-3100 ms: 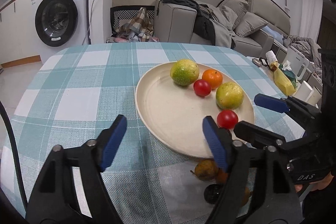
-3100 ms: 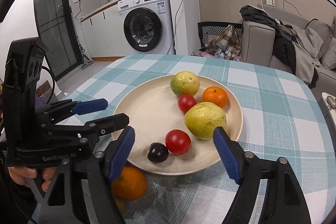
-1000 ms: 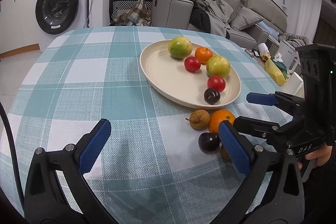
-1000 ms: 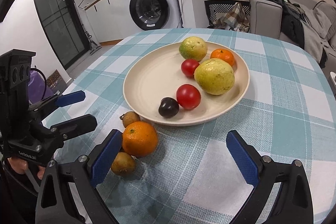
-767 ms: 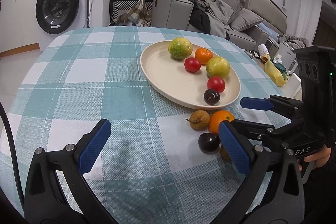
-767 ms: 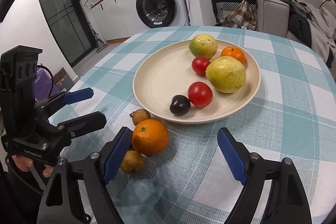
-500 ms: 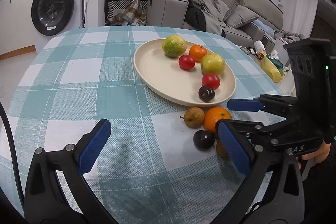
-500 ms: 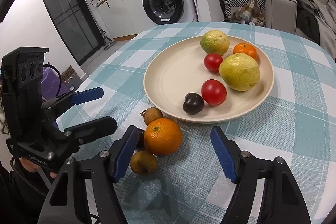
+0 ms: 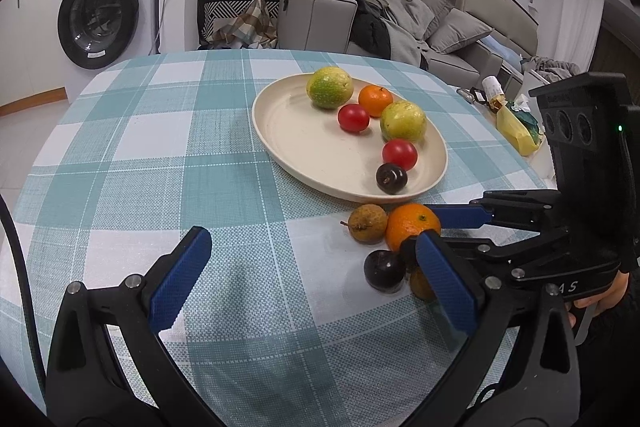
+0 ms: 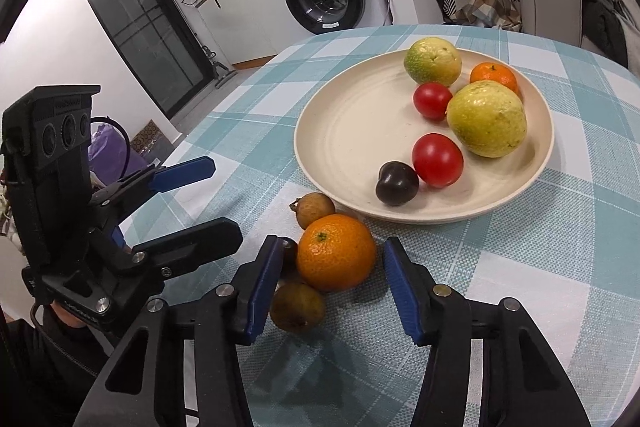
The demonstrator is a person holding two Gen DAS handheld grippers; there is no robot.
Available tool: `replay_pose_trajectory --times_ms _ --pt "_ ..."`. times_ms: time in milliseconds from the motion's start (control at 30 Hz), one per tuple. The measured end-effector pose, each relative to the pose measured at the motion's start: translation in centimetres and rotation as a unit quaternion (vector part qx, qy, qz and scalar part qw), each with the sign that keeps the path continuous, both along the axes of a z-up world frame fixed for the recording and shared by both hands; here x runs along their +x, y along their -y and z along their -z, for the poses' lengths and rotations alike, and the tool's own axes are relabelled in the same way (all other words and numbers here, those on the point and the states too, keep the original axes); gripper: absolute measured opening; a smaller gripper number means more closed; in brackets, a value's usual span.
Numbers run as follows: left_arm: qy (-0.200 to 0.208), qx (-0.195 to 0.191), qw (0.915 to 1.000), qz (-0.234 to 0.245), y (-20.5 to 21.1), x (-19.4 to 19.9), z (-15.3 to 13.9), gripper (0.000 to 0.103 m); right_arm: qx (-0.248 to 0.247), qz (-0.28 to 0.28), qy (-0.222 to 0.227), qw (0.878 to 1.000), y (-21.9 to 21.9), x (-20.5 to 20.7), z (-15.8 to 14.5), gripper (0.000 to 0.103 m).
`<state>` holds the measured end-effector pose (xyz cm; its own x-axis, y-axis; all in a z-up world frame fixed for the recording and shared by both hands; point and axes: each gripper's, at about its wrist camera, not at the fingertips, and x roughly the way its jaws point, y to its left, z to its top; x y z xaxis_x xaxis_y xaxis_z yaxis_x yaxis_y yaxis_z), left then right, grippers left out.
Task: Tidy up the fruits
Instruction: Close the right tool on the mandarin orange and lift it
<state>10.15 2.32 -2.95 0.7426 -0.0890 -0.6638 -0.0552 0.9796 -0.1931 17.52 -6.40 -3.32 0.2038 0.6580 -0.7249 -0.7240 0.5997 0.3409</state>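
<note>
A cream plate [image 9: 296, 143] [image 10: 352, 131] holds two green-yellow fruits, a small orange, two tomatoes and a dark plum [image 10: 397, 183]. On the cloth in front of it lie an orange [image 10: 336, 257] [image 9: 412, 225], two brown fruits [image 10: 315, 209] [image 10: 297, 307] and a dark plum [image 9: 384, 271]. My right gripper [image 10: 329, 283] is open, its jaws on either side of the orange, apart from it. My left gripper [image 9: 312, 279] is open and empty above the cloth, left of the loose fruit.
The round table has a teal checked cloth [image 9: 168, 155]. A yellow bag and small items [image 9: 516, 131] sit at its right edge. A washing machine [image 9: 104, 15] and a sofa [image 9: 400, 23] stand beyond the table.
My right gripper has moved forward and down and narrowed its jaws around the orange. My left gripper has stayed wide open with a small shift in view.
</note>
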Motion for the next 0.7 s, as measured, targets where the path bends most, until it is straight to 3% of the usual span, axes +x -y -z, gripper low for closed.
replay_pose_trajectory --times_ms 200,400,700 --pt "0.000 0.000 1.0000 0.000 0.0 0.0 0.0 0.102 0.001 0.002 0.011 1.000 0.2 -0.2 -0.1 0.040" --pt "0.000 0.000 1.0000 0.001 0.0 0.0 0.0 0.102 0.000 0.004 0.022 1.000 0.3 -0.3 -0.4 0.039" --pt "-0.008 -0.001 0.9997 0.022 0.9 0.0 0.1 0.102 0.043 0.028 0.038 0.998 2.3 -0.1 -2.1 0.039"
